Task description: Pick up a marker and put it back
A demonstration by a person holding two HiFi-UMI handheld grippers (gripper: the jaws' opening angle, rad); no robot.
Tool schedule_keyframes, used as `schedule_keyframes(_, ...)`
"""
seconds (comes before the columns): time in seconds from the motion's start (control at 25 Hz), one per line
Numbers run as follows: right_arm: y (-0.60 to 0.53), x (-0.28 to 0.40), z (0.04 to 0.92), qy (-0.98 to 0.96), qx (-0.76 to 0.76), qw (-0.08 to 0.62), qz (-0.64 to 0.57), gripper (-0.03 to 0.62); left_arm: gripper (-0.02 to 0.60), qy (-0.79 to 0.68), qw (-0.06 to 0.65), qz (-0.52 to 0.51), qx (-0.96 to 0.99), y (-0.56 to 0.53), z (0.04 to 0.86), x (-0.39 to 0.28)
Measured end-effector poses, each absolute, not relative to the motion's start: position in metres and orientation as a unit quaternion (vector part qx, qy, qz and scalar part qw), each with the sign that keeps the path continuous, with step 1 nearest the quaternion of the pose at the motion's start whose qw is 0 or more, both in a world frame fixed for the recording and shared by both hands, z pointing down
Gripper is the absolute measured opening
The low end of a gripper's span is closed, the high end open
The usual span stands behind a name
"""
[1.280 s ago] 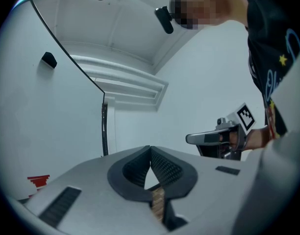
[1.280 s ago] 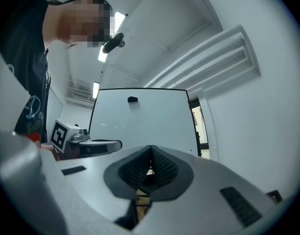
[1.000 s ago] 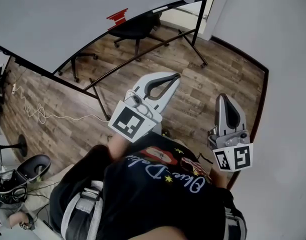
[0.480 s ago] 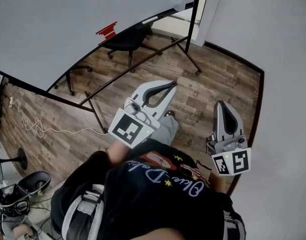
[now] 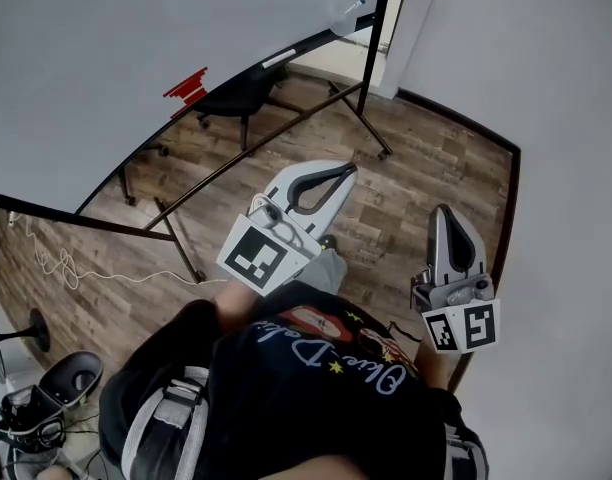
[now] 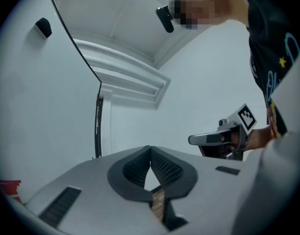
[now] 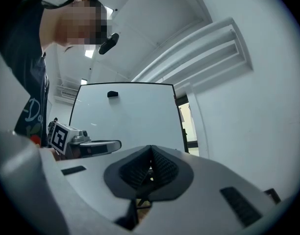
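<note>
Over the wood floor (image 5: 426,158) I hold left tool (image 5: 348,170) and right tool (image 5: 443,214) pressed together, empty; the marker's direction I cannot tell.

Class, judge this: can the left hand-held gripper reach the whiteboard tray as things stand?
Probably not yet: the left hand-held gripper, shut and empty, sits well short of the whiteboard tray, with wooden floor between them. Nothing blocks the way.

there is one whiteboard (image 5: 106,38), one red object (image 5: 186,85) on the whiteboard, two black chairs (image 5: 236,96) under the whiteboard, one white cable (image 5: 58,264) on the floor below the whiteboard, and two grippers, left gripper (image 5: 352,167) and right gripper (image 5: 444,209).
</note>
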State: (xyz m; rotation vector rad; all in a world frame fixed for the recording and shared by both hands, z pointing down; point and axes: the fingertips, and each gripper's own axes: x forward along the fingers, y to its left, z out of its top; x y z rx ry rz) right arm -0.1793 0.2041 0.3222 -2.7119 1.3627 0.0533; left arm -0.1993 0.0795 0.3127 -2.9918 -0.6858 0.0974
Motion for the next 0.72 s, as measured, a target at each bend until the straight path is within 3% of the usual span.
schedule_keyframes(0.72, 0.138, -0.049, 0.314, 0.467, -0.884, 0.039, 0.011, 0.0, 0.003, -0.193, 0.017, 0.039, -0.98, 0.01, 0.315, -0.082)
